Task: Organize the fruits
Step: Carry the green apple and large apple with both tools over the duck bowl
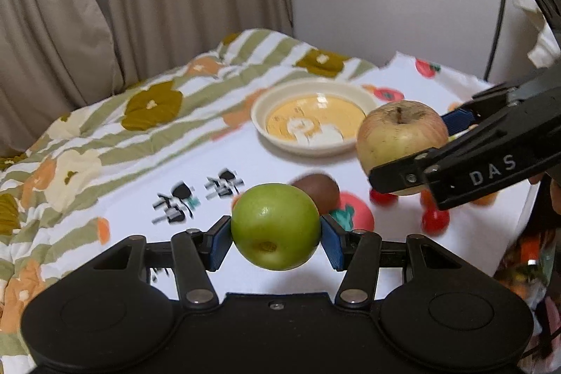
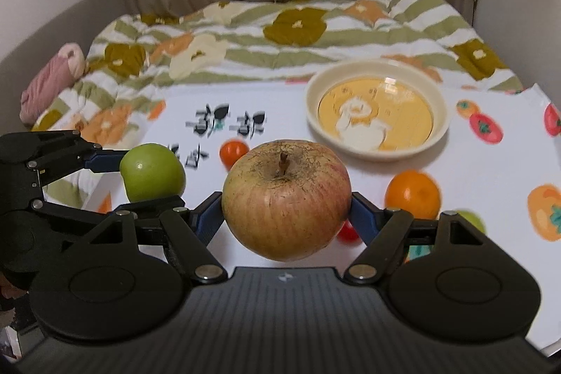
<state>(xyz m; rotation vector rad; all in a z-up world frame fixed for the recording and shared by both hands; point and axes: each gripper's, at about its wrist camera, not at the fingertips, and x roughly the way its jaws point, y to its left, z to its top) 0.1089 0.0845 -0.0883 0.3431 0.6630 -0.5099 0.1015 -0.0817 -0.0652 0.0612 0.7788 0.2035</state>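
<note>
both fruits aloft: left hand-held gripper clamped on green apple, right hand-held gripper clamped on russet apple. best carried level over cream bowl, lowered inside, released one at a time, clear of orange and cherry tomatoes.

A green fruit, a red-streaked yellow apple, a cream bowl with orange inside, a floral striped quilt.

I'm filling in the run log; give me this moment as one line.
left gripper: shut on green apple | right gripper: shut on red apple | both lifted | bowl: no fruit inside
</note>
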